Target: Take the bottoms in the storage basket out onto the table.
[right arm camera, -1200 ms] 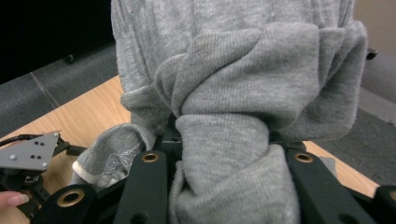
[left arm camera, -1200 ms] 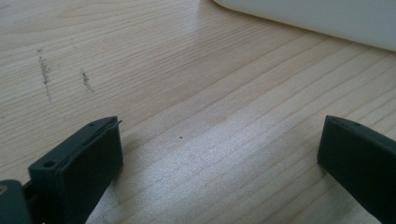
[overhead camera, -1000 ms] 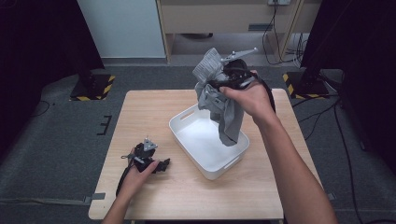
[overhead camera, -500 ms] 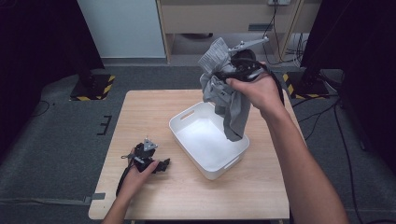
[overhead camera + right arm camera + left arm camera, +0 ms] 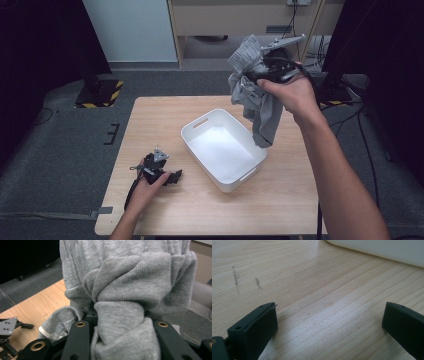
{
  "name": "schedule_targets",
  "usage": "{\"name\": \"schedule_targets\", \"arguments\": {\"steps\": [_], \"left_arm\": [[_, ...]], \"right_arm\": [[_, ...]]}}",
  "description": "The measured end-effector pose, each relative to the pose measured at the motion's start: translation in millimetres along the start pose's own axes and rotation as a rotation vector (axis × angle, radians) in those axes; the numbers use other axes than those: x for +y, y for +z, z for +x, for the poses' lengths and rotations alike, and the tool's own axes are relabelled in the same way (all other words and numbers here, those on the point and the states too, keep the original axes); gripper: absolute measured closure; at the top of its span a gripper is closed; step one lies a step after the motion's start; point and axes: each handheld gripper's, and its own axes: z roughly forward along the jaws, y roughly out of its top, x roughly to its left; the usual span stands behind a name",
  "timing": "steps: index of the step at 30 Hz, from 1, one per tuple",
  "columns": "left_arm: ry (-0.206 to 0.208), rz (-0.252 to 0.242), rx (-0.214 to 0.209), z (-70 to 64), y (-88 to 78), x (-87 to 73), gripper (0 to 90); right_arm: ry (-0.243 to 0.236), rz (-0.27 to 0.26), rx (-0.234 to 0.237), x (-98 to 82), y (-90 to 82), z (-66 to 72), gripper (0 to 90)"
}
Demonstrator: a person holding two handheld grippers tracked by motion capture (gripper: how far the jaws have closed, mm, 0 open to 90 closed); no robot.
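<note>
The desk (image 5: 150,120) is being used as the work surface, with a white bin (image 5: 247,172) standing near its middle, turned at an angle and holding nothing that can be seen. A grey knitted garment (image 5: 262,112) is being held in the air above the far right part of the desk, over and just beyond the bin's far right corner, with its lower end hanging down towards the bin's rim. It is being gripped by the right tongs (image 5: 260,75), whose jaws are clamped on a bunched fold of the cloth, as the right gripper view makes plain (image 5: 120,322). The left tongs (image 5: 172,176) are being rested on the near left part of the desk, beside the bin; their jaws are standing well apart with nothing between them, only bare wood.

The step in hand is judged to be the carrying of the garment clear of the bin. The next move is likely to call for a spot on the desk where the cloth can be lowered, and possibly for the idle left tongs to be brought up to take a second hold.
</note>
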Motion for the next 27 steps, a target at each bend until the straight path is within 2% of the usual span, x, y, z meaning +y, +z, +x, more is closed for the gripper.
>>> {"name": "schedule_targets", "arguments": {"steps": [8,11,27], "left_arm": [[0.000,0.000,0.000,0.0,0.0,0.0,0.0],[0.000,0.000,0.000,0.0,0.0,0.0,0.0],[-0.001,0.000,0.000,0.0,0.0,0.0,0.0]], "right_arm": [[0.003,-0.004,-0.040,-9.3,-9.8,-14.8,64.6],[0.018,-0.006,-0.049,-14.5,-11.7,-19.2,64.5],[0.056,-0.003,-0.083,-53.9,-4.8,-42.5,64.1]]}}
